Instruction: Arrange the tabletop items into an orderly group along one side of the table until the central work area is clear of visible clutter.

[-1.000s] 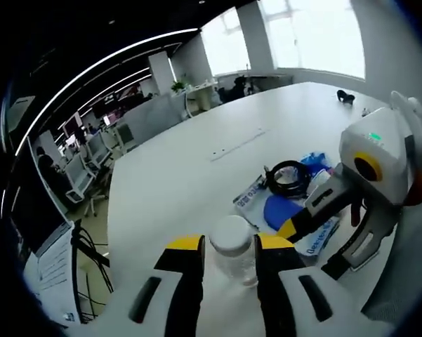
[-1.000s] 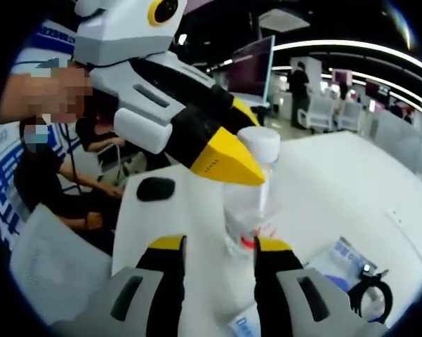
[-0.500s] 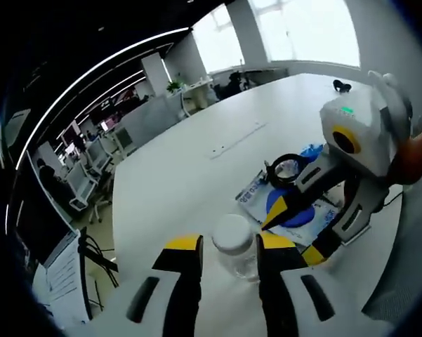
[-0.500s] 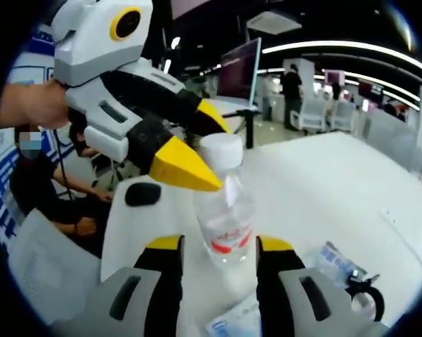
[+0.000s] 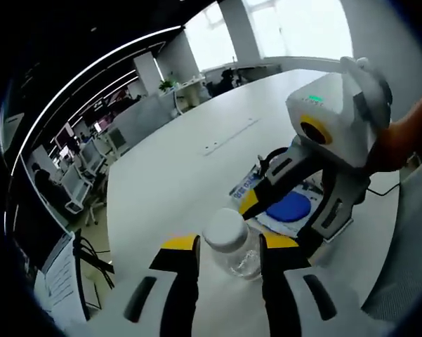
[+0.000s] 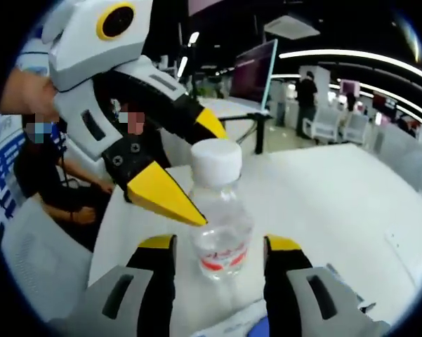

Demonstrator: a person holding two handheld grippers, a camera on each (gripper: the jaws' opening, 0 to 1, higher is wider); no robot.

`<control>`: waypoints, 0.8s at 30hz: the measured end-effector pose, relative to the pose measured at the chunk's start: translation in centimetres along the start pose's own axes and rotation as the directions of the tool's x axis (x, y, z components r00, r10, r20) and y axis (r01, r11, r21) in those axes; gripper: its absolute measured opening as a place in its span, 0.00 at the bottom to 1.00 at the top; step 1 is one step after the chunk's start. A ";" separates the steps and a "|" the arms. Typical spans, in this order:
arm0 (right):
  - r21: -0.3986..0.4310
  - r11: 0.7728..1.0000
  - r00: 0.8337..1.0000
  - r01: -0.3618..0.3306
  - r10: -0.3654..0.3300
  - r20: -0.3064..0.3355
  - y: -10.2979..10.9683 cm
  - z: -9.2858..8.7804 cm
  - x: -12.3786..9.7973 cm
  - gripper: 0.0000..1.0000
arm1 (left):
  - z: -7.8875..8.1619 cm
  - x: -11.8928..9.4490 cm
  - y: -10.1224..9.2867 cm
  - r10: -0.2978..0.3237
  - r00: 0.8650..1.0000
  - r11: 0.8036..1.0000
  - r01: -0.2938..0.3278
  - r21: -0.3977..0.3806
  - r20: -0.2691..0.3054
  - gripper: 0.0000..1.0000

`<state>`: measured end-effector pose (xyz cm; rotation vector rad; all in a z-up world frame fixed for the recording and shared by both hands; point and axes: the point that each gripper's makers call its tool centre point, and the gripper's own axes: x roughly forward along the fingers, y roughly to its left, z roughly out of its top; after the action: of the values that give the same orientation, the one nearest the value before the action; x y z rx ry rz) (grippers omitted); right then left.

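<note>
Right gripper view: the clear bottle (image 6: pixel 221 210) — white cap, red-marked label, nearly empty — stands on the white table (image 6: pixel 323 203) between both grippers' jaws. The left gripper (image 5: pixel 228 246) clamps its neck; the right gripper (image 6: pixel 220 246) brackets its body, open. Probably light, thin-walled, slippery — best gripped below the cap.

Beyond the table, rows of white office desks and chairs (image 5: pixel 84 186) are standing under long curved white ceiling light strips (image 5: pixel 91 70). A large dark monitor on a stand (image 6: pixel 256 74) is glowing at far centre, and bright tall windows (image 5: pixel 288 28) are shining at the far end.
</note>
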<state>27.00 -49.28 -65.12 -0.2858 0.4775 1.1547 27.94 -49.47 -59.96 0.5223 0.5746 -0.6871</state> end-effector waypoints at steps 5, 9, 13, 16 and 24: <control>-0.003 1.000 1.000 -0.018 0.018 0.000 0.4 0.1 0.3 0.45 | -1.5 0.1 -0.4 -0.015 1.000 1.000 0.015 0.006 -0.022 0.36; -0.004 0.999 0.999 -0.033 0.033 -0.008 0.8 -0.1 0.5 0.42 | -3.5 0.1 -0.1 0.000 0.996 0.996 0.009 0.092 -0.093 0.32; 0.001 1.000 1.000 -0.030 0.030 -0.005 0.9 -0.1 0.5 0.43 | -4.1 -0.1 0.4 0.015 0.995 0.998 -0.009 0.065 -0.096 0.31; 0.009 1.000 1.000 -0.030 0.030 -0.006 1.1 -0.2 0.4 0.43 | -4.3 -0.3 0.8 0.026 0.994 0.999 -0.022 0.044 -0.104 0.32; 0.046 0.998 0.999 -0.042 0.042 0.002 1.6 -0.4 0.0 0.42 | -4.9 -0.4 1.1 0.059 0.987 0.995 -0.047 0.087 -0.147 0.31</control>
<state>25.43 -48.85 -65.37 -0.2369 0.5107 1.1829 26.94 -45.55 -62.90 0.6685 0.6722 -0.6265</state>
